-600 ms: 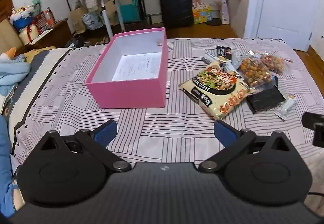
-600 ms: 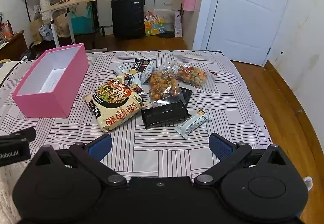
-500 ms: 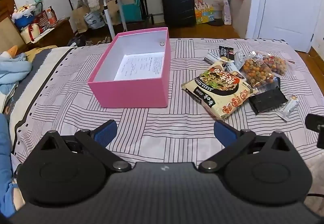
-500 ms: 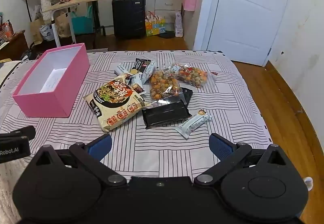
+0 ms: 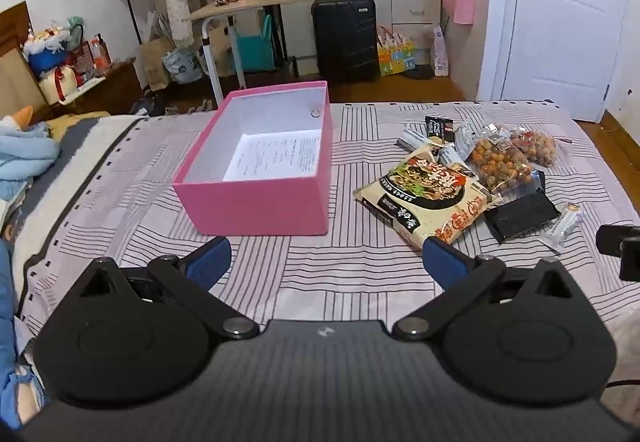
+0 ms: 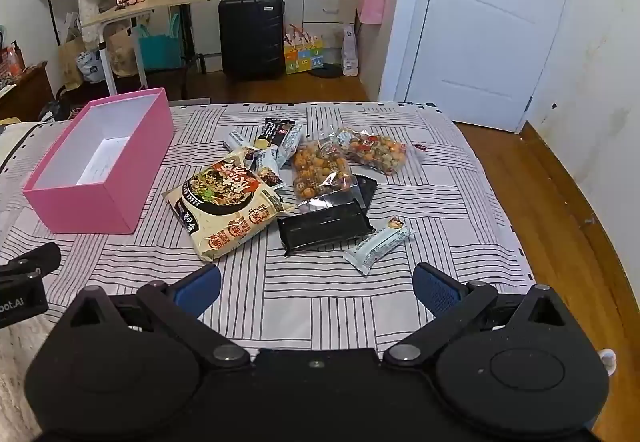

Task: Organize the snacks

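- On a bed point(image 6: 460, 202) spread with a striped patchwork cover, your pink box point(image 5: 260, 202) stands open, its white inside bare but for a printed sheet lying on the bottom
- Right of the box and clear of it, the snacks lie heaped together: a large noodle packet point(image 6: 228, 206) nearest the box, two clear bags of coated nuts point(image 6: 320, 170) behind it, and a flat black packet point(image 6: 324, 228) tucked partly under the front nut bag
- A pale wrapped bar point(image 6: 378, 244) lies just beside the black packet, at the near right edge of the heap; several small dark sachets point(image 6: 276, 134) sit at the far side
- Your left gripper point(image 5: 326, 262) hangs over bare cover in front of the box, blue pads spread wide, nothing between them
- Your right gripper point(image 6: 316, 288) hovers short of the heap, jaws likewise wide apart and empty, the pale bar closest to it
- Beyond the bed: a black suitcase point(image 6: 250, 36), a folding table point(image 5: 264, 0) and a white door point(image 6: 488, 26)
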A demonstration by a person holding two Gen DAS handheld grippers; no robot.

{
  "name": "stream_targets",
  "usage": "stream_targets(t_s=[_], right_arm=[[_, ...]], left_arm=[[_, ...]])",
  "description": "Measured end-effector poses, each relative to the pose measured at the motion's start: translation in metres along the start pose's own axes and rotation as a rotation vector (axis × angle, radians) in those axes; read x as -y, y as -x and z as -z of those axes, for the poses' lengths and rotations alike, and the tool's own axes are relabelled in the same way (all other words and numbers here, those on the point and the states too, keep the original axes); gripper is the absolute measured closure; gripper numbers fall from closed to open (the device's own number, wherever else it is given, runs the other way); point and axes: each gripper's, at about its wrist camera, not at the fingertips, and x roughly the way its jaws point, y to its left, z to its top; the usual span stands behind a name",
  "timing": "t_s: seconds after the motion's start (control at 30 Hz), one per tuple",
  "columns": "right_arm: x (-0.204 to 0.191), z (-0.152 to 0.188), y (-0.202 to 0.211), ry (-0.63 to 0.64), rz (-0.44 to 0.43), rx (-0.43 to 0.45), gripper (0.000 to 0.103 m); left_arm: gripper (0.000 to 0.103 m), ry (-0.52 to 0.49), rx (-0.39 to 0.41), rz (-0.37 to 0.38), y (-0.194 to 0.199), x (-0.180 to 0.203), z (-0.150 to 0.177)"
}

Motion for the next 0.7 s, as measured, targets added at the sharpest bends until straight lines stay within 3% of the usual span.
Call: stream_targets(t_s=[0.3,0.7], right_arm=[[0.000,0.004,0.000,-0.001,-0.013,0.014,0.000],[-0.002,0.015,0.006,0.046,-0.018,0.103,0.000]], left_arm=[[0.000,0.014,0.000,0.006,-0.003,0.001,0.004],[0.000,-0.001,-0.005,0.015,-0.005,0.005,0.007]])
